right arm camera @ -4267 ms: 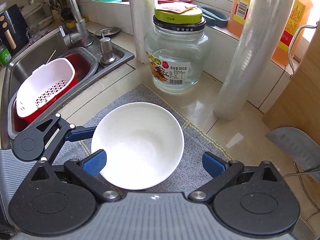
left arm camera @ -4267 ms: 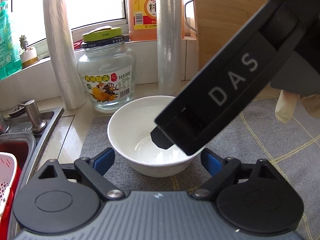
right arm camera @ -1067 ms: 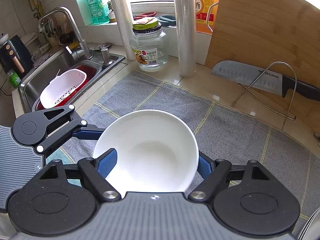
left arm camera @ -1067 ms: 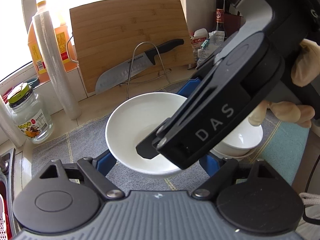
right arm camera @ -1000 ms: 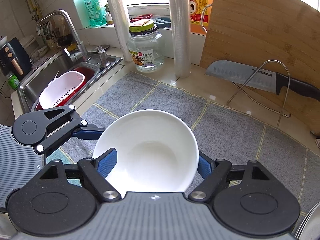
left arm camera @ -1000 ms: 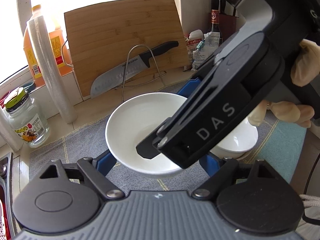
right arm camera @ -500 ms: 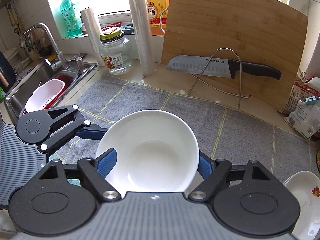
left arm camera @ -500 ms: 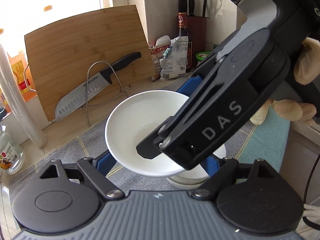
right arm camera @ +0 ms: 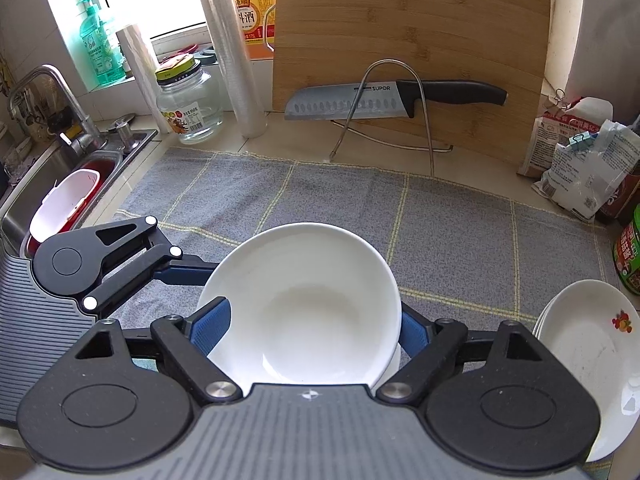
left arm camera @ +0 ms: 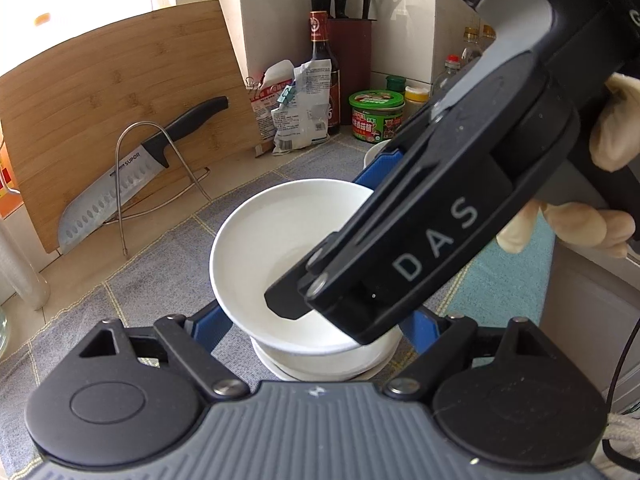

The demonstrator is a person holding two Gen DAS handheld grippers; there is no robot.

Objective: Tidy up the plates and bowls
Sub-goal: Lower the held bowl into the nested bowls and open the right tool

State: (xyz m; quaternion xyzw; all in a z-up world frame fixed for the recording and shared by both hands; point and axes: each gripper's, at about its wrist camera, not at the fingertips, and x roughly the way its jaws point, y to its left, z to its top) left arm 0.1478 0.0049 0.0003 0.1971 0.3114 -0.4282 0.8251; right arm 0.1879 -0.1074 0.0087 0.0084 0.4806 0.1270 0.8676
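Squarely between both tools' fingers (right arm camera: 211,322): the white bowl (right arm camera: 304,304).

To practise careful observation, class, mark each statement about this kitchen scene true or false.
1. The left tongs and right tongs both grip the white bowl. True.
2. The knife lies flat on the grey mat. False: it rests on a wire rack in front of the cutting board.
3. Another bowl sits right beneath the held one. True.
4. The glass jar has no lid. False: a green lid is on it.
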